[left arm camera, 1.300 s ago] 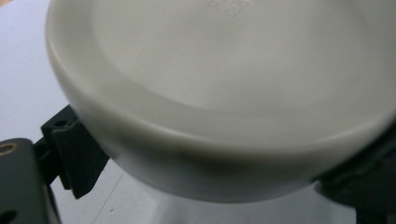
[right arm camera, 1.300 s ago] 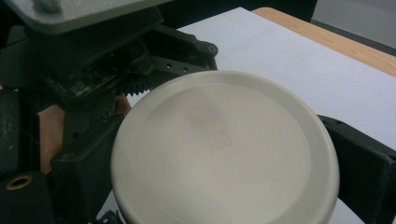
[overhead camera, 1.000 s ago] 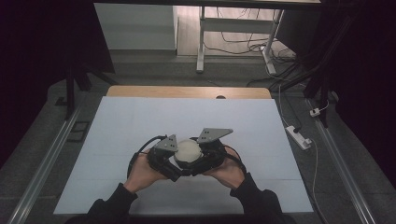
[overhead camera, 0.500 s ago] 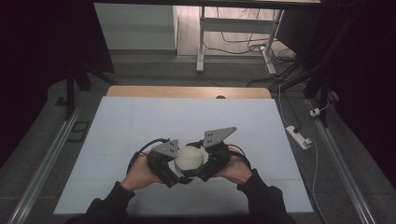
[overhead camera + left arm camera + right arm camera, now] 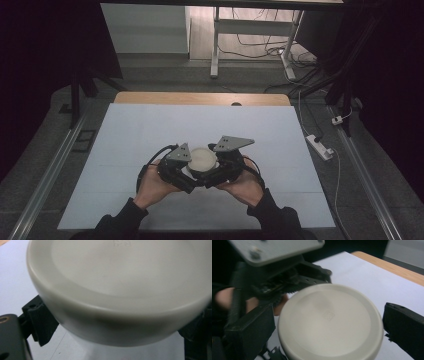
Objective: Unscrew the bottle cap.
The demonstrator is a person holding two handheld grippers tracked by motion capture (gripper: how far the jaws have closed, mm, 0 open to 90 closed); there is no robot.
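A round off-white container (image 5: 202, 157) with a flat lid (image 5: 329, 320) is held above the white table sheet (image 5: 200, 120), near the front middle. My left gripper (image 5: 189, 172) comes in from the left. In the left gripper view its jaws press the container's body (image 5: 120, 290) from both sides, under the lid's rim. My right gripper (image 5: 216, 170) comes in from the right, its fingers (image 5: 249, 332) on either side of the lid and seemingly touching it. The left gripper (image 5: 287, 277) and its grey plate sit just behind the lid.
A wooden table edge (image 5: 200, 98) runs along the far side of the sheet. A white power strip (image 5: 318, 146) lies on the floor to the right. Metal rails (image 5: 50, 170) flank the table. A desk frame (image 5: 215, 45) with cables stands behind.
Both hands shifted slightly toward the person and back with the container between them. The right gripper's grey plate tilted a little.
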